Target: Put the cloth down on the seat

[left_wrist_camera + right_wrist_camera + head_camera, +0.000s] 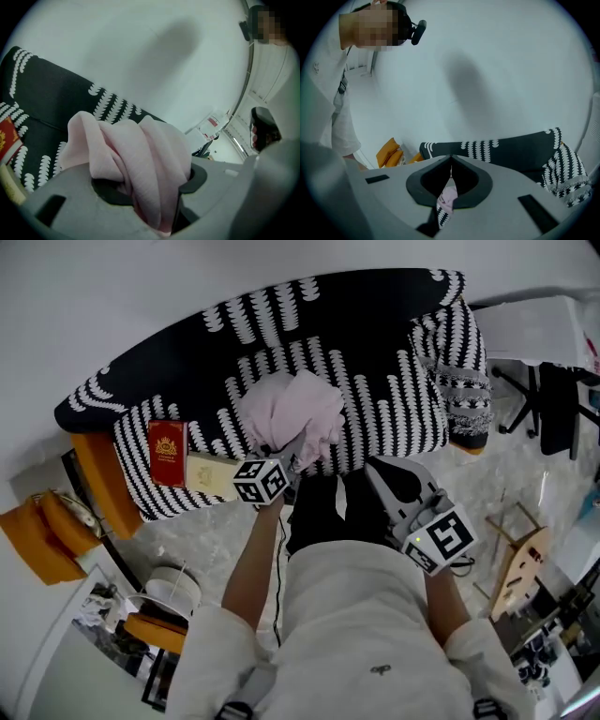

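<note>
Head view: a red book (167,453) with a gold emblem, its lettering too small to read, lies beside a cream book (211,474) on the black-and-white patterned seat (375,352). The left tool (292,465) is clamped on the pink cloth (291,413), bunched over the seat cushion. The right tool (451,161) is empty, jaws together. Pale marbled floor (187,540), white wall (141,287), orange cushions (42,535) at left.

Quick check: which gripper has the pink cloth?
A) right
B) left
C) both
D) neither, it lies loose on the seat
B: the pink cloth is bunched between the jaws of the left gripper, while the right gripper is shut with nothing in it.
</note>
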`<move>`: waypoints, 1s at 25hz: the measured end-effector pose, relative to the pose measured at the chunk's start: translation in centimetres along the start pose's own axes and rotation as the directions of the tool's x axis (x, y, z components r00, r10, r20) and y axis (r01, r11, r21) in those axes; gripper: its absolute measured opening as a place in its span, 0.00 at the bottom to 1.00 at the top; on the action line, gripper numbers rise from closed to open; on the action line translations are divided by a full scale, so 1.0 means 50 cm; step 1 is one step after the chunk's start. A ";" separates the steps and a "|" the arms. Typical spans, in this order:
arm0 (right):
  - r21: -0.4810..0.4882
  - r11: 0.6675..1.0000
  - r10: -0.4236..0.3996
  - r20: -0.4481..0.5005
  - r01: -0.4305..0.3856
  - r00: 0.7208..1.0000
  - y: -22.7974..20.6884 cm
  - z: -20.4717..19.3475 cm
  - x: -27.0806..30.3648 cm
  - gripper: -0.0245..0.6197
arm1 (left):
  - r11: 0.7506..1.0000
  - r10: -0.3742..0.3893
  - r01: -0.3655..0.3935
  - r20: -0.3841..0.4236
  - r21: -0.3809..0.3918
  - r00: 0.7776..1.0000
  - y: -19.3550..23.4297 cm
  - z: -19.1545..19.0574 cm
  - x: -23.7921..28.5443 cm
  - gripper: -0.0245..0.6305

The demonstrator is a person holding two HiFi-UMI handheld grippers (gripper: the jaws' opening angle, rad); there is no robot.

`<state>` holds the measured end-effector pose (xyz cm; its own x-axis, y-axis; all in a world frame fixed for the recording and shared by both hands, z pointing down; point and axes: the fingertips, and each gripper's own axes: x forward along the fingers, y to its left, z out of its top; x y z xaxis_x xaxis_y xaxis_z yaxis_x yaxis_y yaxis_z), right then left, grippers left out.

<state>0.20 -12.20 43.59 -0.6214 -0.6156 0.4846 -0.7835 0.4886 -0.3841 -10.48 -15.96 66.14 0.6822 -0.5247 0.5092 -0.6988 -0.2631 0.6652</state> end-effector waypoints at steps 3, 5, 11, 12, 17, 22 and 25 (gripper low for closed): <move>0.020 1.000 -0.009 -0.014 0.009 1.000 -0.001 -0.017 0.018 0.05 | 1.000 0.009 -0.009 -0.038 0.004 0.999 0.036 -0.019 0.024 0.37; 0.036 0.999 -0.012 -0.025 0.013 1.000 -0.001 -0.032 0.029 0.05 | 1.000 0.015 -0.015 -0.059 0.013 0.998 0.058 -0.030 0.039 0.37; 0.076 0.997 -0.020 -0.060 0.024 0.998 -0.002 -0.070 0.053 0.05 | 0.999 0.036 -0.035 -0.104 0.010 0.994 0.121 -0.056 0.073 0.37; 0.080 0.996 -0.020 -0.066 0.025 0.998 -0.004 -0.076 0.056 0.05 | 0.999 0.040 -0.039 -0.108 0.010 0.993 0.131 -0.060 0.078 0.37; 0.093 0.995 -0.020 -0.089 0.028 0.996 -0.017 -0.097 0.069 0.05 | 0.998 0.069 -0.069 -0.132 0.007 0.989 0.181 -0.083 0.105 0.38; 0.094 0.995 -0.026 -0.101 0.036 0.995 -0.032 -0.108 0.083 0.05 | 0.996 0.089 -0.092 -0.173 -0.013 0.981 0.228 -0.114 0.129 0.39; 0.093 0.995 -0.033 -0.108 0.044 0.994 -0.037 -0.114 0.089 0.05 | 0.994 0.103 -0.109 -0.204 -0.016 0.974 0.253 -0.137 0.141 0.39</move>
<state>-1.10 -12.34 50.93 -0.5913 -0.5612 0.5792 -0.8064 0.4014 -0.4344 -13.01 -17.44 81.90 0.6358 -0.3729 0.6758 -0.7654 -0.1911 0.6146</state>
